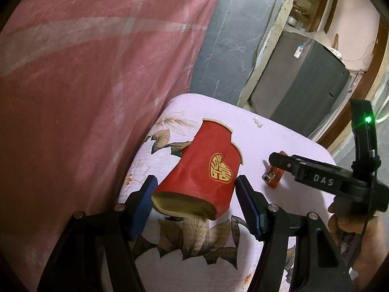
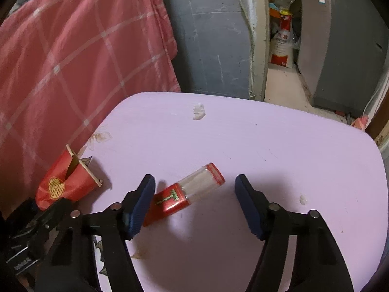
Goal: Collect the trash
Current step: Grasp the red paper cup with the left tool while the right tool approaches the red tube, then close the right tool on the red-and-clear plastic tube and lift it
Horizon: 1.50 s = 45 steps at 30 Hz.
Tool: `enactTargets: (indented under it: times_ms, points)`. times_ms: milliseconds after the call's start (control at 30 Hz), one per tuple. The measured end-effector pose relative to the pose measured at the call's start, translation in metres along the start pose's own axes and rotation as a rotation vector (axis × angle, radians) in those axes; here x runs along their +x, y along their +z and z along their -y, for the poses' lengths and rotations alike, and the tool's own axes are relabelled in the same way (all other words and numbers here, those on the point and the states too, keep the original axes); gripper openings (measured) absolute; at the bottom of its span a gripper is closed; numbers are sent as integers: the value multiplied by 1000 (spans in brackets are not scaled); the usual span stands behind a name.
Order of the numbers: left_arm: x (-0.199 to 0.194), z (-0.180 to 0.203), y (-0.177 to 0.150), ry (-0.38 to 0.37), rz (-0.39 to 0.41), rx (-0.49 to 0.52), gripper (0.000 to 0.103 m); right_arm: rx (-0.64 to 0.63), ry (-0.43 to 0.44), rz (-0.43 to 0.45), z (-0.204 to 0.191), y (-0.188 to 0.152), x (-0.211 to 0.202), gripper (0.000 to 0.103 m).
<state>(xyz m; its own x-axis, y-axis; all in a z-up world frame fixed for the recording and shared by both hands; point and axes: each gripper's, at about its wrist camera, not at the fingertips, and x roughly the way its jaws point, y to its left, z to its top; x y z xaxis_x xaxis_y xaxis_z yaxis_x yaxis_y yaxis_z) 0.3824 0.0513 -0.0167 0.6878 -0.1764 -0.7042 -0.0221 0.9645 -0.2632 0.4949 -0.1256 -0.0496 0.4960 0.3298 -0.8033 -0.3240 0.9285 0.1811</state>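
Both grippers are gaping wide, holding nothing: left gripper [image 1: 195,194] is straddling the crushed cup [image 1: 203,168] at frame centre, right gripper [image 2: 194,194] the red packet [image 2: 186,193] on the table [image 2: 279,146]; squeezing gently should avoid slipping.

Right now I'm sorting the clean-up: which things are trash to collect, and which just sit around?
Trash: crushed red paper cup; red cigarette pack; white scraps on the table.
Just around: pink blanket; grey fridge; sack.
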Motion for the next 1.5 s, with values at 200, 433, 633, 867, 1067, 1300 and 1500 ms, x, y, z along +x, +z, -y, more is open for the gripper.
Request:
enactTargets:
  times_ms: [200,433,633,867,1067,1300,1500]
  points:
    - [-3,0,-1,-7,0,-5,60,-53,48,-21,-5,-5,4,43]
    - [-3,1,-1,-7,-3,5,59,-134,66,-17,-13,-18,-10,38]
    - [-5,7,-5,-17,-2,29,58,-115,79,-6,-12,-35,-24,38]
    - [-12,8,-13,-29,-15,26,58,-137,88,-2,-13,-53,-37,38]
    - [-21,8,-19,-38,-22,-7,58,-82,67,21,-14,-66,-48,42]
    - [-26,5,-19,-55,-35,-32,58,50,37,75,-22,-85,-59,54]
    - [-28,6,-22,-57,-31,-33,58,-6,-72,87,-40,-90,-55,54]
